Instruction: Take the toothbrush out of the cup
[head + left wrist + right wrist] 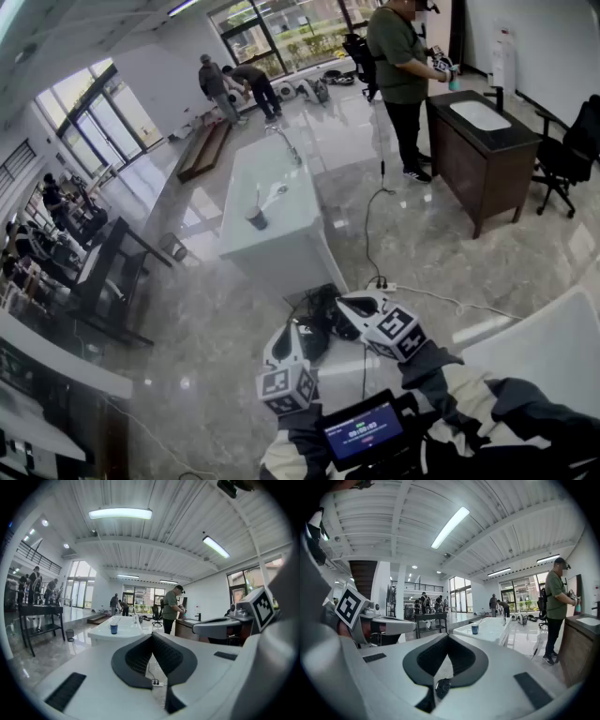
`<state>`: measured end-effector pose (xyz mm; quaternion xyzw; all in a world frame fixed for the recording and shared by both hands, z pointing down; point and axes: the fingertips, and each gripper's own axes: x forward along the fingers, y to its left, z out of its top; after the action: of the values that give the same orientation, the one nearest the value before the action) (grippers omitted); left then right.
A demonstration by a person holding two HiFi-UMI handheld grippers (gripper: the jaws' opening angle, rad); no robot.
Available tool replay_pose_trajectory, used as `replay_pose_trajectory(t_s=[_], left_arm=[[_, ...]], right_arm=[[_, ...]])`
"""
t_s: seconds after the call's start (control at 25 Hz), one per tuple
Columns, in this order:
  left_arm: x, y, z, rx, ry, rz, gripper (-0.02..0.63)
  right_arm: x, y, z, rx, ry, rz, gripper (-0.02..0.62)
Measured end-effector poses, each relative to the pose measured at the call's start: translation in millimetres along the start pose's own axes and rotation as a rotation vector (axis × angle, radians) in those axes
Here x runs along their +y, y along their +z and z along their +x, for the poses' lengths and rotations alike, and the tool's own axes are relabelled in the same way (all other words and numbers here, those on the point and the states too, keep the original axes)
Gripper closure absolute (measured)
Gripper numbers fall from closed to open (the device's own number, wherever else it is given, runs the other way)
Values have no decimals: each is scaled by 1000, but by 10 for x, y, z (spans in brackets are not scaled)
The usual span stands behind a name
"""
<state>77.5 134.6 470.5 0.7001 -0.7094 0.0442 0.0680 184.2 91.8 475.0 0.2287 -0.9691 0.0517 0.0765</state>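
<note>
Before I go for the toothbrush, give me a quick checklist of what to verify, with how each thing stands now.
1. Cup upright on counter: ok.
2. Toothbrush in cup, handle sticking out: ok.
3. Left hand-held gripper open for a grasp: not ok, shut and empty.
4. Right hand-held gripper open: not ok, shut and empty.
5. Cup within reach: not ok, it stands far off across the floor.
6. Walkway free: not ok, cables lie on the floor before the counter.
</note>
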Motion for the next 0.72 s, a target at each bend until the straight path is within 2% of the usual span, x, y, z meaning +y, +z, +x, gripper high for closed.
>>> replay_pose_trajectory(t_s=[0.12,0.28,0.48,0.72], left_arm=[[73,-68,-5,19,33,6,601],[243,-192,140,44,48,-22,601],[534,-244,449,55,28,-19,601],[1031,-267,931,69,-22,-40,601]], right_arm=[[-156,-38,26,6,-17,20,604],[-199,-122,240,28,10,33,604],[-259,-208,693,68,14,26,604],[-445,-138,1308,88,-41,26,604]])
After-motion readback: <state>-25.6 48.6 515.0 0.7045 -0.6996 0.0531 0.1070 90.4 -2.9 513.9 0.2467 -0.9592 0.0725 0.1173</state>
